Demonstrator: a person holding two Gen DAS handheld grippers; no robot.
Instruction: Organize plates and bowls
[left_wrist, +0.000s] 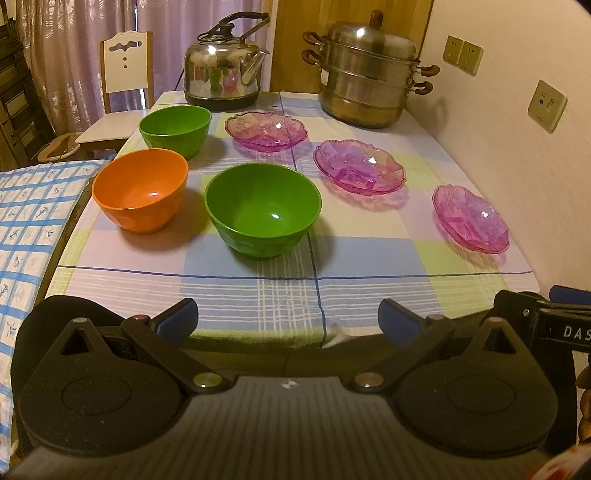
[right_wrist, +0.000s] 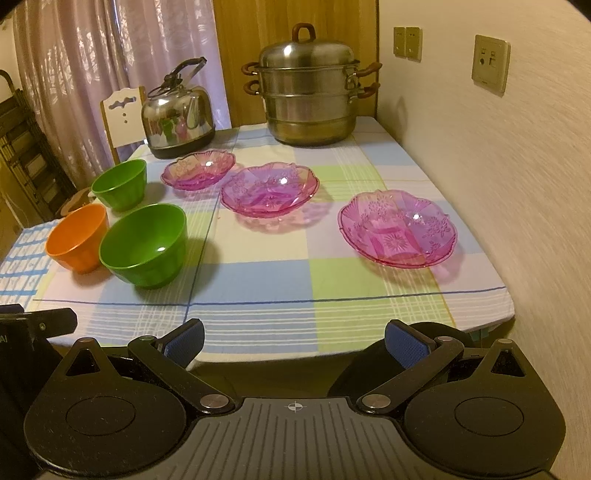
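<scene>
Left claw (left_wrist: 288, 317) and right claw (right_wrist: 294, 341) both spread wide, empty, at tabletop (right_wrist: 258, 266) edge; three pink glass plates (right_wrist: 397, 229), two green bowls (left_wrist: 263, 210), one orange bowl (left_wrist: 140, 190) set apart.

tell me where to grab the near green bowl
Pinch the rim of the near green bowl on its near side, one finger inside and one outside, coming from above. It stands upright and empty, too wide to span, and the orange bowl crowds its left.

Both wrist views from the table's (left_wrist: 369, 258) near edge, perhaps side by side.
</scene>
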